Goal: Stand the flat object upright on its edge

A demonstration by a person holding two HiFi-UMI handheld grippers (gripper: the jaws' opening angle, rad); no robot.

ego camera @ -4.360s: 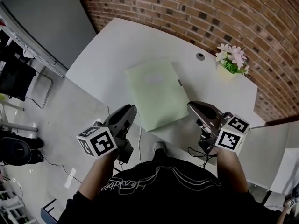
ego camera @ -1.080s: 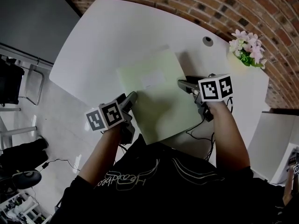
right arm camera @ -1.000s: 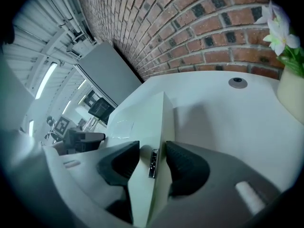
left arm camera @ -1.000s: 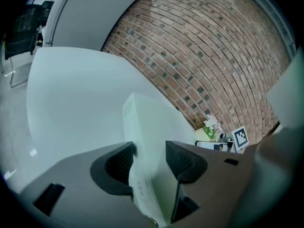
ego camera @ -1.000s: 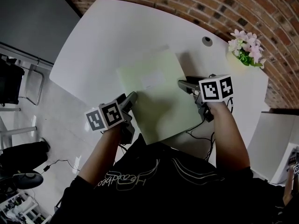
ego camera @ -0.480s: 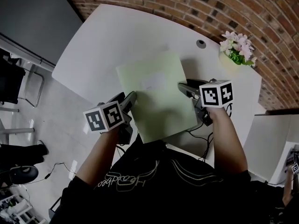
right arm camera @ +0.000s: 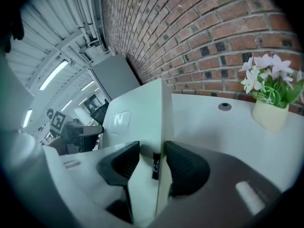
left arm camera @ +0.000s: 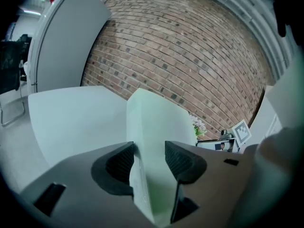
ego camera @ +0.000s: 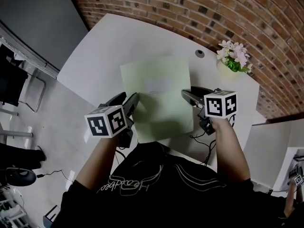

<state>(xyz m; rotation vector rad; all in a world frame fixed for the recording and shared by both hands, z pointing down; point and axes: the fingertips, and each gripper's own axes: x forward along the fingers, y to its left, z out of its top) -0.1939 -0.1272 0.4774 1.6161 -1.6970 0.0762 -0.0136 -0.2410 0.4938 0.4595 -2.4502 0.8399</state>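
A pale green flat folder (ego camera: 159, 96) with a white label is held off the white table (ego camera: 104, 46), its near edge raised and its face tilted toward me. My left gripper (ego camera: 132, 103) is shut on its left edge and my right gripper (ego camera: 187, 95) on its right edge. In the left gripper view the folder (left arm camera: 152, 127) fills the gap between the left gripper's (left arm camera: 149, 158) pads. In the right gripper view the folder's (right arm camera: 137, 113) edge, with a small dark clasp, sits between the right gripper's (right arm camera: 153, 163) pads.
A small pot of pink and white flowers (ego camera: 231, 57) stands at the table's far right by the brick wall, with a round cable grommet (ego camera: 200, 53) beside it. Cables hang off the near table edge (ego camera: 199, 137). A grey panel and floor lie to the left.
Long before, the folder lay flat with both grippers clear of it. Over the last second both grippers have risen with it, and it has tipped more upright.
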